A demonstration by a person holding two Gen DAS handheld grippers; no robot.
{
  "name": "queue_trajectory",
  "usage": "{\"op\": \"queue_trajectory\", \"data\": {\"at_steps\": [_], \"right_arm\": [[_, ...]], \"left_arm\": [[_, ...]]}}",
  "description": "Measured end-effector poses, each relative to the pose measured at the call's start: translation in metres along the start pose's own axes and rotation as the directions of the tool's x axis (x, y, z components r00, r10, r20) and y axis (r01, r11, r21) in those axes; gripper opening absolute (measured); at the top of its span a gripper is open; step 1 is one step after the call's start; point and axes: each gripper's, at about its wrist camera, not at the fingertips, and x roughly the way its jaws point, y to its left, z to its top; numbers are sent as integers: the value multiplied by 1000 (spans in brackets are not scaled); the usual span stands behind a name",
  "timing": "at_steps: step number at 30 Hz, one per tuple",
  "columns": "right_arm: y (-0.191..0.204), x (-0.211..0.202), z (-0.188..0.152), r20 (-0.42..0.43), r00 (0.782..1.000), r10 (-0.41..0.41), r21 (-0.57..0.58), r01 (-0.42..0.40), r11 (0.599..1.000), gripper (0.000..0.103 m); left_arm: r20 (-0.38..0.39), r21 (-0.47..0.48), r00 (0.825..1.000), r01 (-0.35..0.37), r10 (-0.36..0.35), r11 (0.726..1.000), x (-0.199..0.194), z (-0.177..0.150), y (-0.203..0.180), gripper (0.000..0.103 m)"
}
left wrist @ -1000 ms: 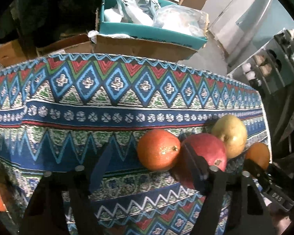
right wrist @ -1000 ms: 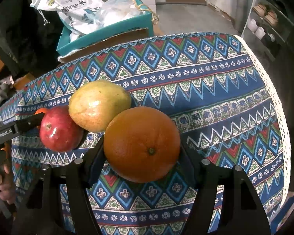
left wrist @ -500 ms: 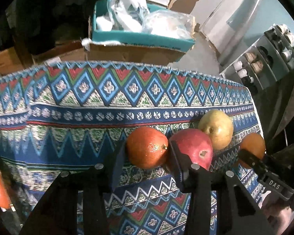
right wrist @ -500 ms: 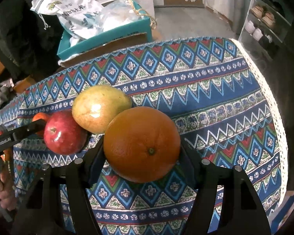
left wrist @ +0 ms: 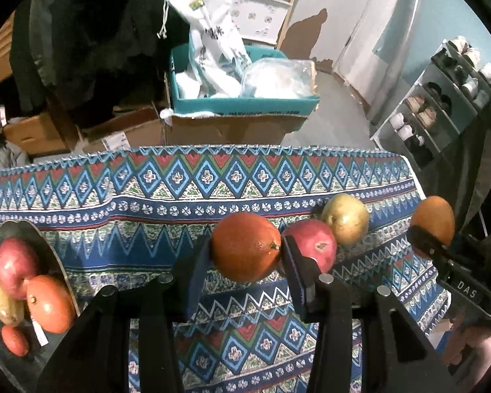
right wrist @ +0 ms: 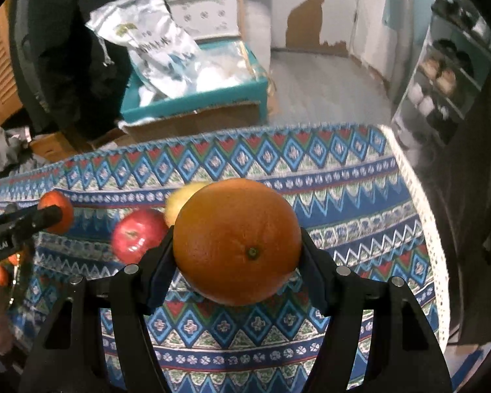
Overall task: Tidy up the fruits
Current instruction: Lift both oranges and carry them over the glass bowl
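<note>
Fruit in transit: left gripper (left wrist: 247, 257) clamps a reddish orange (left wrist: 245, 246) at frame centre, right gripper (right wrist: 237, 255) clamps a larger orange (right wrist: 237, 240); carry each level, grip unchanged, to the fruit plate (left wrist: 54, 262) at lower left, clearing red apple (left wrist: 312, 245) and pear (left wrist: 345, 218).

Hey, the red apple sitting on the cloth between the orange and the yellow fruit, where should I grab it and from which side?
Probably from above, across the near and far sides of the red apple. It lies with its blossom end facing the camera, and the orange in the left gripper and the yellow fruit crowd its left and right flanks; its top is bare.
</note>
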Motion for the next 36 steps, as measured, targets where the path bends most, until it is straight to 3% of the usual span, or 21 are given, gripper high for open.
{"op": "queue_trajectory", "data": {"at_steps": [19, 36], "right_arm": [[40, -72, 14, 162, 986, 50, -99, -34, 995, 68], [78, -120, 16, 253, 959, 125, -183, -79, 980, 68]], "left_arm": [[125, 32, 992, 3, -7, 999, -92, -16, -7, 45], [216, 22, 976, 6, -10, 1000, -147, -22, 3, 45]]}}
